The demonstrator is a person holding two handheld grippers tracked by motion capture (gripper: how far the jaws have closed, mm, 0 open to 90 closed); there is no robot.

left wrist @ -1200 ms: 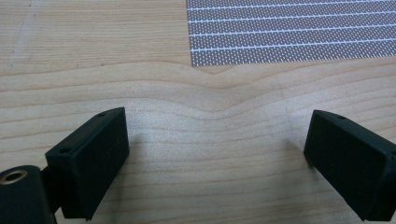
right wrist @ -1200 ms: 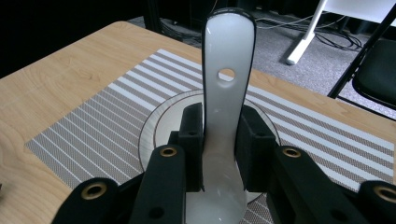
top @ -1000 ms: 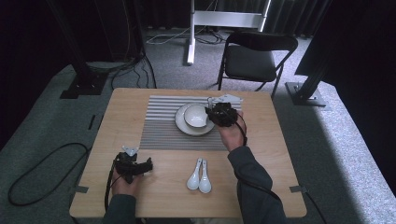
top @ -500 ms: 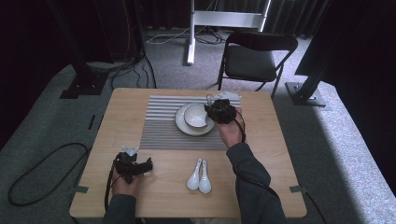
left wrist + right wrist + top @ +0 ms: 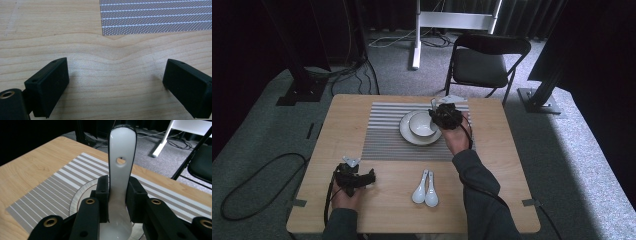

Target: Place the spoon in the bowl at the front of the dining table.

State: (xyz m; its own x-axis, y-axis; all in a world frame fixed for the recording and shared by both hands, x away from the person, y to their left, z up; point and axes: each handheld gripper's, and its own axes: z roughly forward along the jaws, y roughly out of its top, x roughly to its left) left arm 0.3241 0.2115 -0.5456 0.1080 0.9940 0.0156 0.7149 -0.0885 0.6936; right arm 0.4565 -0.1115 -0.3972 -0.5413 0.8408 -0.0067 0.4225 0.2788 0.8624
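Observation:
My right gripper (image 5: 118,188) is shut on a white ceramic spoon (image 5: 122,150), whose handle with a small hole stands up between the pads. In the high view this gripper (image 5: 441,117) hovers at the right edge of a white bowl (image 5: 421,124), which sits on a plate (image 5: 405,133) on the striped placemat (image 5: 382,135). Two more white spoons (image 5: 426,186) lie side by side on the table's near middle. My left gripper (image 5: 357,178) rests low at the near left, its jaws (image 5: 117,80) open over bare wood with nothing between them.
The wooden table (image 5: 497,165) has bare room on its left and right sides. A black folding chair (image 5: 487,60) stands beyond the far edge, next to a white stand leg (image 5: 416,45). Cables lie on the grey carpet (image 5: 257,165) at the left.
The right gripper with its spoon has edged slightly left, nearer the bowl. The left gripper has stayed where it was.

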